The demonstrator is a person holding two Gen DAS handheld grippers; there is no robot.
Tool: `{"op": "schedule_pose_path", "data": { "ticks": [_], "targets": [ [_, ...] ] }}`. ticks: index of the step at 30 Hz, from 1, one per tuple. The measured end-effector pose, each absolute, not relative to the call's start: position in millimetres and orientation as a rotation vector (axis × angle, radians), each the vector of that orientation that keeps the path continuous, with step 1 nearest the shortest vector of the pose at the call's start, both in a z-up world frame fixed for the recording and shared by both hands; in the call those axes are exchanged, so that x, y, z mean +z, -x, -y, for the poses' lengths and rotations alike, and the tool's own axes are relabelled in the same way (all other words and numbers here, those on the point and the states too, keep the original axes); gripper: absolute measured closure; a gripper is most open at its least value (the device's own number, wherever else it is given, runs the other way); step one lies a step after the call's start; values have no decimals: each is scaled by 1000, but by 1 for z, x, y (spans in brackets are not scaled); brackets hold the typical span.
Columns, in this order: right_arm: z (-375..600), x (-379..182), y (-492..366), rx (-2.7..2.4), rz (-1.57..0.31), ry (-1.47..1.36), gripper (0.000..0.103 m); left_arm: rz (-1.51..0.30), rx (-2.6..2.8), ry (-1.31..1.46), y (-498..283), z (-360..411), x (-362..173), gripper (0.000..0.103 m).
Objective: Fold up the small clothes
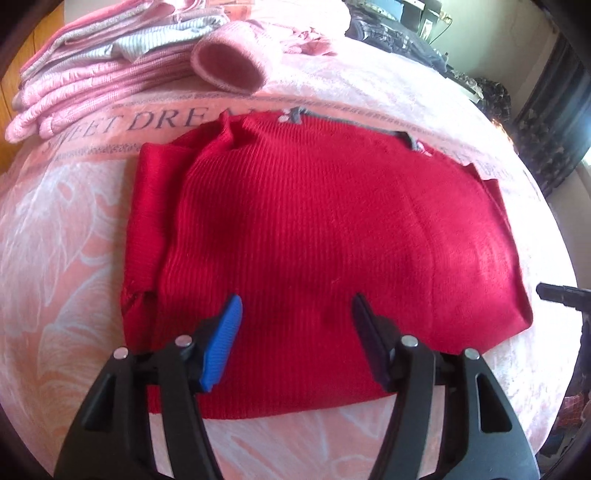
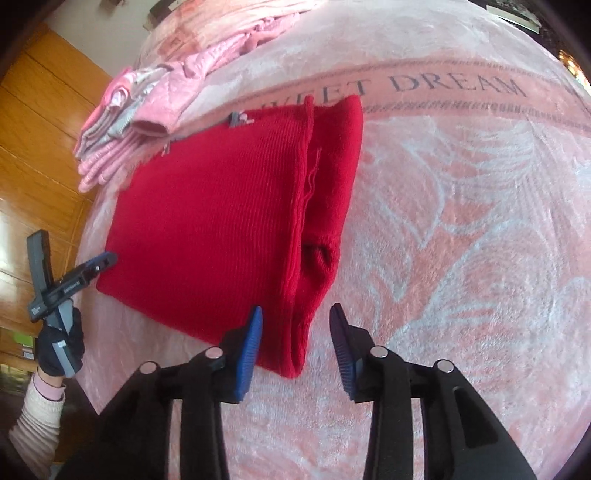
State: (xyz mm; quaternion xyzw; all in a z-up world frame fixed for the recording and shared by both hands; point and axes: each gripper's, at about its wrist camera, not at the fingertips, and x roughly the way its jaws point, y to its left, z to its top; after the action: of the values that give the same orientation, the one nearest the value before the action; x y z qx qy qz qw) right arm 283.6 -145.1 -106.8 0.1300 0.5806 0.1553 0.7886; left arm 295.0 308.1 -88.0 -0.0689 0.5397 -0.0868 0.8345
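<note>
A red ribbed knit garment (image 1: 314, 229) lies folded flat on the pink blanket (image 1: 66, 266), with a grey neckline trim at its far edge. My left gripper (image 1: 295, 301) is open just above the garment's near edge, holding nothing. In the right wrist view the same garment (image 2: 207, 221) shows a folded-in sleeve along its right side. My right gripper (image 2: 296, 310) is open over the near right corner, empty. A gloved hand (image 2: 61, 343) holds the left gripper, whose blue finger (image 2: 105, 259) sits at the garment's left corner.
A stack of folded pink and grey clothes (image 1: 92, 85) sits at the far left of the blanket, with a pink cuff (image 1: 229, 66) beside it. The blanket reads "SWEET DREAM". Wooden panelling (image 2: 37, 129) borders the left side, and dark clutter (image 1: 406, 33) lies beyond the far right.
</note>
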Motion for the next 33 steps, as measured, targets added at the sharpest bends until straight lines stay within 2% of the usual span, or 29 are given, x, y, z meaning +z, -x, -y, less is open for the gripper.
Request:
{"op": "schedule_pose_path", "data": {
  "ticks": [3, 5, 14, 15, 17, 18, 19, 20, 28, 33],
  "targets": [
    [152, -110, -300, 338, -1269, -346, 51, -1133, -197, 157, -301, -303, -81, 36],
    [157, -119, -310, 335, -1291, -396, 37, -1137, -196, 159, -307, -301, -82, 36],
    [158, -150, -335, 360, -1308, -459, 38, -1184, -192, 195, -321, -310, -107, 36],
    [156, -152, -335, 361, -1295, -470, 40, -1184, -194, 205, -321, -312, -109, 36],
    [154, -154, -338, 348, -1279, -471, 55, -1181, -196, 209, -321, -313, -112, 36],
    [152, -156, -341, 345, -1275, -473, 59, -1180, -195, 203, -321, -312, -112, 36],
    [151, -156, -342, 354, -1273, -485, 69, -1180, -194, 196, -321, -311, -112, 35],
    [146, -157, -345, 364, -1279, -498, 84, -1179, -194, 190, -320, -310, -112, 35],
    [151, -131, -337, 423, -1204, -536, 90, -1199, -222, 243, -321, -320, -113, 35],
    [151, -134, -336, 400, -1227, -501, 91, -1204, -234, 260, -319, -323, -114, 35]
  ]
}}
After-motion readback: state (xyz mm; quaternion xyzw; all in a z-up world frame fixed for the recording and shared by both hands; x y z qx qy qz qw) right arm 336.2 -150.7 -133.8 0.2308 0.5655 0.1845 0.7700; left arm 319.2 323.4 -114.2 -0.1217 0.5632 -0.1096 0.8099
